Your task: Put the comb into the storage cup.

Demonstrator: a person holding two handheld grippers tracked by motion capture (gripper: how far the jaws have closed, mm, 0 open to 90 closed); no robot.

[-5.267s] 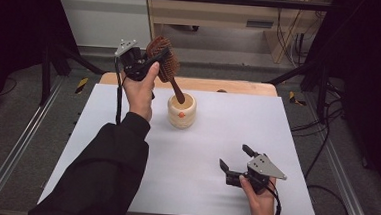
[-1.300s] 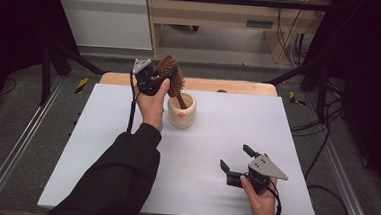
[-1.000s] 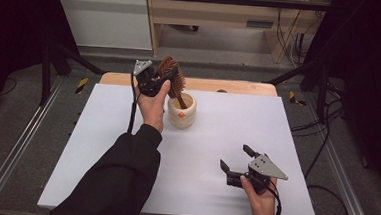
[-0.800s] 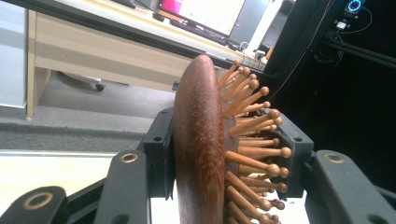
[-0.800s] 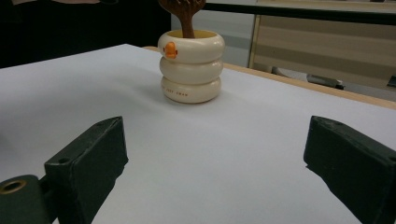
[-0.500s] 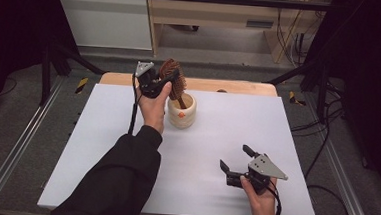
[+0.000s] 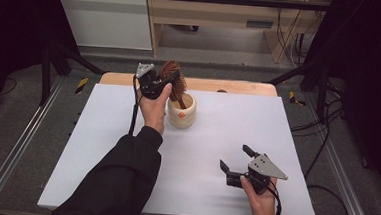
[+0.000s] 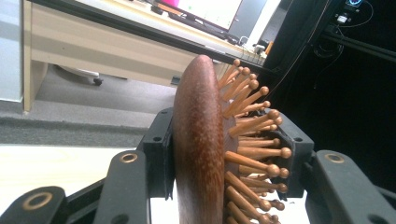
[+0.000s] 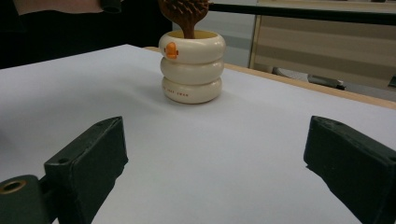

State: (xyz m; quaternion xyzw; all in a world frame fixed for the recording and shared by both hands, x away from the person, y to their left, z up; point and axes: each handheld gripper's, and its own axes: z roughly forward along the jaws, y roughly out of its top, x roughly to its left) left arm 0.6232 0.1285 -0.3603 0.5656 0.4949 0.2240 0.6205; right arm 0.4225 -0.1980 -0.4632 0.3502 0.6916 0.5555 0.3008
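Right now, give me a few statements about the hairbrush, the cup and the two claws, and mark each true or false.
1. The left claw is shut on the wooden hairbrush. True.
2. The brush's handle goes down into the cream cup. True.
3. The right claw holds the cup. False: it is open, holds nothing and sits near the front of the white table, apart from the cup.
4. The cup lies on its side. False: it stands upright.
5. The cup carries an orange mark. True.

One hairbrush point(image 7: 172, 80) — one cup point(image 7: 181, 111)
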